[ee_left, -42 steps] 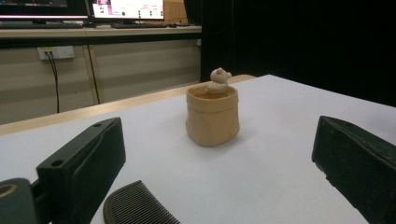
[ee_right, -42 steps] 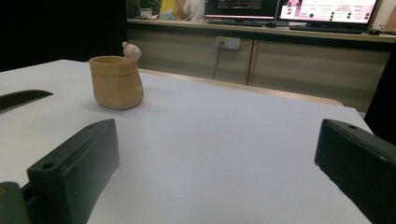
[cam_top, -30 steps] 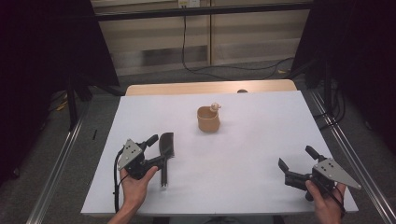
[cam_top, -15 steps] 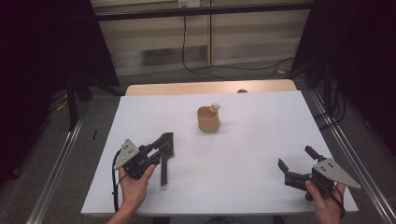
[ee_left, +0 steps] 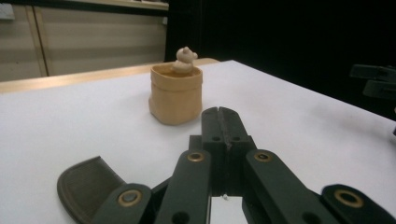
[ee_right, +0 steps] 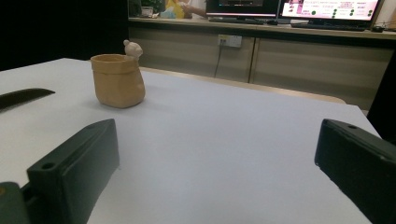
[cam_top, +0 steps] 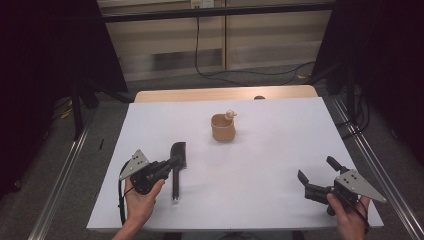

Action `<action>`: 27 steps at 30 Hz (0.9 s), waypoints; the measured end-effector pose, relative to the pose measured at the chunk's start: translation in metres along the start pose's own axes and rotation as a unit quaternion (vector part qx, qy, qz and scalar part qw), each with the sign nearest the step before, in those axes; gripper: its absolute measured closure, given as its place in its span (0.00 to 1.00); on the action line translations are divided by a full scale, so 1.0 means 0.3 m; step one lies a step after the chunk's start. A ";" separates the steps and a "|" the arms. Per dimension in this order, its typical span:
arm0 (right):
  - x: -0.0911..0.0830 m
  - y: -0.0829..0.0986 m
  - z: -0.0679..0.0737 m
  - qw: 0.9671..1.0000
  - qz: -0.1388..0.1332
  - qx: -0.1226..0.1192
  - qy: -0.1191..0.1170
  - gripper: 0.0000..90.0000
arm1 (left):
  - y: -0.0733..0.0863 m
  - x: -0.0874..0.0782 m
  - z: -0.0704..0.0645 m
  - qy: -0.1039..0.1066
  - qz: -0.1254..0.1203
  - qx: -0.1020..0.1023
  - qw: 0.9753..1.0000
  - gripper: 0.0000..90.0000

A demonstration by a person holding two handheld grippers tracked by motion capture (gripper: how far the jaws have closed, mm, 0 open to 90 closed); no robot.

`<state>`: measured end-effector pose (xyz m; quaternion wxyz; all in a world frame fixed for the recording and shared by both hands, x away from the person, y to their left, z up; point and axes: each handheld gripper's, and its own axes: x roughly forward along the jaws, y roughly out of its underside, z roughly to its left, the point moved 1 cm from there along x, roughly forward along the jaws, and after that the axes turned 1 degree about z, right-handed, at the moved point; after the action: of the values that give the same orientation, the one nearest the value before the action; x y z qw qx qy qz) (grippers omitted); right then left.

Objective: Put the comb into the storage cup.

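A tan pot point(cam_top: 223, 129) with a small pale figure on its rim stands on the white table point(cam_top: 280, 150), a little behind centre. A dark comb point(cam_top: 178, 151) lies flat at the front left, its thin handle pointing toward me. My left gripper point(cam_top: 176, 161) is shut, its tips resting over the comb where head meets handle. In the left gripper view the jaws point(ee_left: 222, 114) meet flush with nothing seen between them, the comb point(ee_left: 86, 184) passes beneath them, and the pot point(ee_left: 175, 98) stands ahead. My right gripper point(cam_top: 316, 169) stands open and empty at the front right, facing the pot point(ee_right: 116, 81).
Behind the white sheet a strip of wooden tabletop point(cam_top: 225, 94) shows. Metal rails point(cam_top: 367, 160) run along both sides of the table. A cable point(cam_top: 197, 45) hangs by the back wall. The right gripper view has monitors point(ee_right: 289, 8) on a far counter.
My left gripper's jaws, open beside the comb a second ago, have come together over it. The comb, the pot and my right gripper have stayed in place.
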<state>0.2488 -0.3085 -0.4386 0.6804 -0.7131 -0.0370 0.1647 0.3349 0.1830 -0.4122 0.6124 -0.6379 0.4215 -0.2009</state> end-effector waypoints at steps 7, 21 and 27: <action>-0.001 0.000 0.001 1.000 0.000 0.001 0.000 0.00 | 0.006 -0.007 -0.001 0.003 0.029 -0.010 1.000 1.00; 0.000 0.000 0.005 1.000 0.001 -0.001 -0.005 0.00 | 0.022 0.010 0.026 -0.011 0.139 -0.037 0.989 1.00; 0.000 0.000 0.007 1.000 0.001 -0.001 -0.006 0.00 | 0.034 0.043 0.021 0.020 0.196 -0.072 0.978 1.00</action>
<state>0.2484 -0.3066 -0.4385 0.6793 -0.7128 -0.0410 0.1696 0.3440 0.1779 -0.4262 0.5839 -0.5807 0.5641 -0.0592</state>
